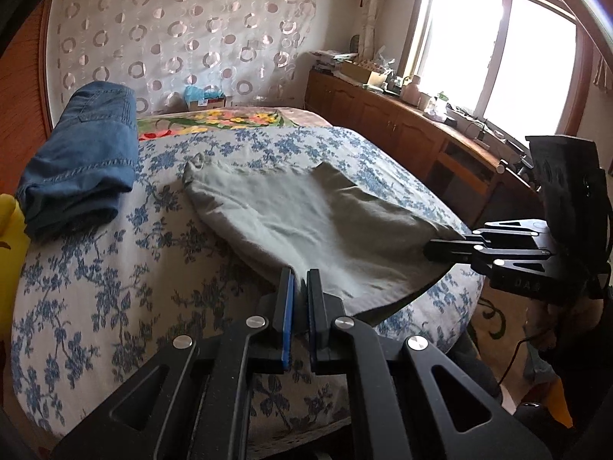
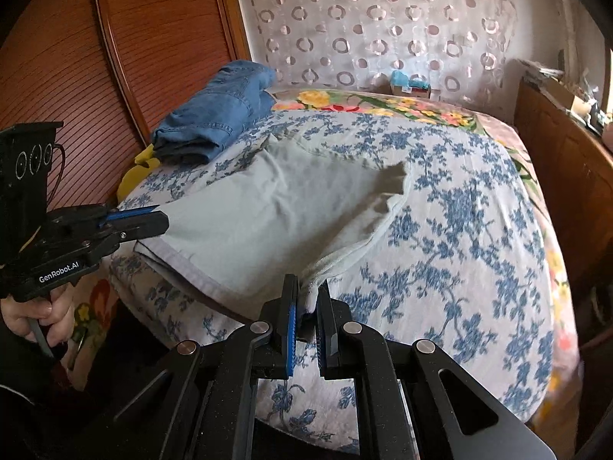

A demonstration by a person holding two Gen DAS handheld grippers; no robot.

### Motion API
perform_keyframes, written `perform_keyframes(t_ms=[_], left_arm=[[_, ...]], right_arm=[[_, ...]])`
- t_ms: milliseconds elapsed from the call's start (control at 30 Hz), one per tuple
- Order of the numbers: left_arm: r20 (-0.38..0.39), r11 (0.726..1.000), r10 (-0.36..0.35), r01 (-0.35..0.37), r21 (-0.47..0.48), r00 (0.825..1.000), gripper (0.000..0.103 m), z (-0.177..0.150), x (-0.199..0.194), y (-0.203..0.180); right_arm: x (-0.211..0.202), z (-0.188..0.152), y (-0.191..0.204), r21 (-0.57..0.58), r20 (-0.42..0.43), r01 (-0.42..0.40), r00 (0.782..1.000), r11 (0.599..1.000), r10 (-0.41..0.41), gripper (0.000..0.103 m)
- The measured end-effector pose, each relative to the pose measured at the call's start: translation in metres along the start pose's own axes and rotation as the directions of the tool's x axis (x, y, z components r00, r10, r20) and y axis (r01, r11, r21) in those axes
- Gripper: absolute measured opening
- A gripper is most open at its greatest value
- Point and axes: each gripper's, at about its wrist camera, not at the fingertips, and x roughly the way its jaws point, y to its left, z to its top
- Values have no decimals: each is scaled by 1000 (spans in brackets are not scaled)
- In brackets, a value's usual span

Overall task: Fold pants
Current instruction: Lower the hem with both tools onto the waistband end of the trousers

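Gripping the near edge of the grey-green pants (image 1: 306, 222), both pairs of jaws are closed on fabric. Left gripper (image 1: 300, 280): blue pads pinched on the hem at one near corner, cloth bunched between them. Right gripper (image 2: 306, 291): pads closed on the other near corner, a fold of cloth wedged in the gap.

Cross-check from the opposite views: the right gripper enters the left wrist view from the right, its tip on the right-hand corner of the garment. The left gripper shows in the right wrist view at left, tip at the left corner, with a hand (image 2: 36, 316) wrapped round its handle below.

Pants: near edge lifted off the bed, hanging taut between the two grippers; shadow visible beneath that edge. Far part lies flat on the bedspread (image 1: 95, 287), white with blue flower print. Far end shows two corners, one of them curled up. Some motion blur on the cloth surface.

Surroundings: folded blue jeans (image 1: 80, 161) rest on the bed's far left side, apart from the grey-green pair. Yellow object (image 2: 140, 168) just beside the jeans at the bed edge; identity cannot be told. Floral blanket (image 1: 214, 120) with yellow and red flowers lies across the far end of the bed. Curtain (image 1: 172, 30) with ring pattern behind. Wooden cabinet (image 1: 383, 115) along the right wall under a bright window (image 1: 498, 53), its top cluttered with small items.
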Motion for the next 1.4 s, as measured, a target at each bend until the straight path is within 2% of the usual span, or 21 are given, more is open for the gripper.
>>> perform_keyframes(t_ms=[367,633,1067,1400], left_arm=[[-27,1000,1,-2,-19,1000,7,-27,0,-7],[-21,1000,-7,7,-25,1000,7,-30,0,-11],[47,1000,2,-1,-24,999,7,15,7,2],[39,999,33,-31,-33,999,7,42,34,19]], right_arm=[[4,-27,5,25,-2,-28,1000,999,28,8],[5,-33,2,53,10,-43,999,998,43,8],[11,-1,-14,33,87,-60,995,998,57,8],[38,28,-32,35,102,-77,992,996,73,8]])
